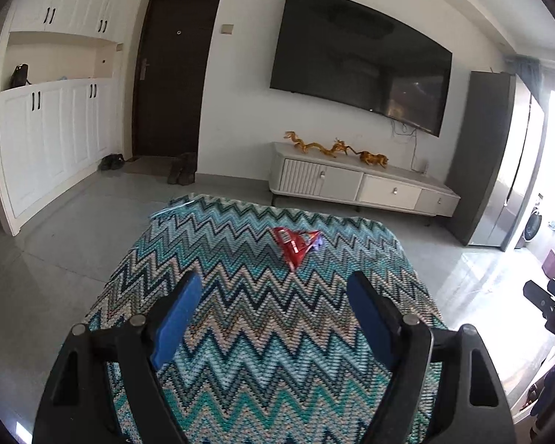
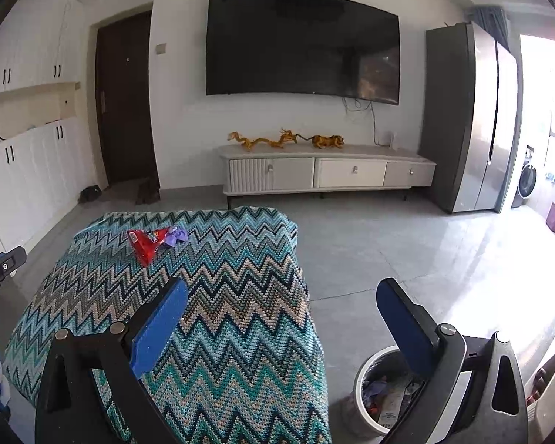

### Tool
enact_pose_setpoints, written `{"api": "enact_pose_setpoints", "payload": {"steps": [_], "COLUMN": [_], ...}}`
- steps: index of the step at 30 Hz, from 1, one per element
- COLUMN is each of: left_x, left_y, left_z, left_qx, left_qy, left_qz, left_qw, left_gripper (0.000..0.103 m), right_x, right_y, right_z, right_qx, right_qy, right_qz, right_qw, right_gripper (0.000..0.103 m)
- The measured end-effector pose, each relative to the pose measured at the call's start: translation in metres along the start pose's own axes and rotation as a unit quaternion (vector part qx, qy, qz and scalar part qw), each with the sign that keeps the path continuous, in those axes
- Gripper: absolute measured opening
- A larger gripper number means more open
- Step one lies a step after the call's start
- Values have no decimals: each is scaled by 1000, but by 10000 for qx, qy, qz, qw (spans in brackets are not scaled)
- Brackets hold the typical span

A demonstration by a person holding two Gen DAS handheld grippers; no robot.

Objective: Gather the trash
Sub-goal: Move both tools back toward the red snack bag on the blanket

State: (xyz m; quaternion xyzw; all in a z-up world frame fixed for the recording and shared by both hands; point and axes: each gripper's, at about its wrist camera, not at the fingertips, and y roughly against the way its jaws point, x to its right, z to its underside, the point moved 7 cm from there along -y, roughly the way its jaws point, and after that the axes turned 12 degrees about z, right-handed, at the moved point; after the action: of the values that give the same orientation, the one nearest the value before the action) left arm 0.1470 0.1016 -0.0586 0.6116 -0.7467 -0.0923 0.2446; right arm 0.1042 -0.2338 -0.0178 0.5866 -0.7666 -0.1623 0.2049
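— On the zigzag cloth of the desk [image 1: 262, 333], toward twelve o'clock from our left gripper [image 1: 273, 288], lies the red wrapper [image 1: 294, 244], with a purple scrap [image 2: 176, 236] touching its far side.

— Both of our grippers are spread wide and carrying nothing. From the right gripper [image 2: 281, 296], the wrapper sits near eleven o'clock.

— And the trash bin [image 2: 373, 370] stands on the floor at five o'clock, just beside the desk, already holding paper.

— Our worry: that wrapper looks thin and flat. If we close too low, we may pinch the knitted cloth and drag it; too high, and the foil could slip free.

— We might also leave the scrap behind.
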Motion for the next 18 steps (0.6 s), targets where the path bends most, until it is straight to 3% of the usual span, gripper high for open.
{"api": "enact_pose_setpoints", "payload": {"steps": [10,18], "left_x": [6,33], "left_y": [3,34], "left_z": [6,1], "left_qx": [-71,172], "left_qy": [-215,-560], "left_qz": [-219,-476], "left_qw": [9995,9971], "left_gripper": [80,80], "right_x": [-17,1], "right_y": [-11,14], "right_z": [15,19], "right_qx": [-154,25], "right_qy": [148,199], "right_qz": [-134,-167], "right_qw": [9997,9997], "right_gripper": [101,102]}}
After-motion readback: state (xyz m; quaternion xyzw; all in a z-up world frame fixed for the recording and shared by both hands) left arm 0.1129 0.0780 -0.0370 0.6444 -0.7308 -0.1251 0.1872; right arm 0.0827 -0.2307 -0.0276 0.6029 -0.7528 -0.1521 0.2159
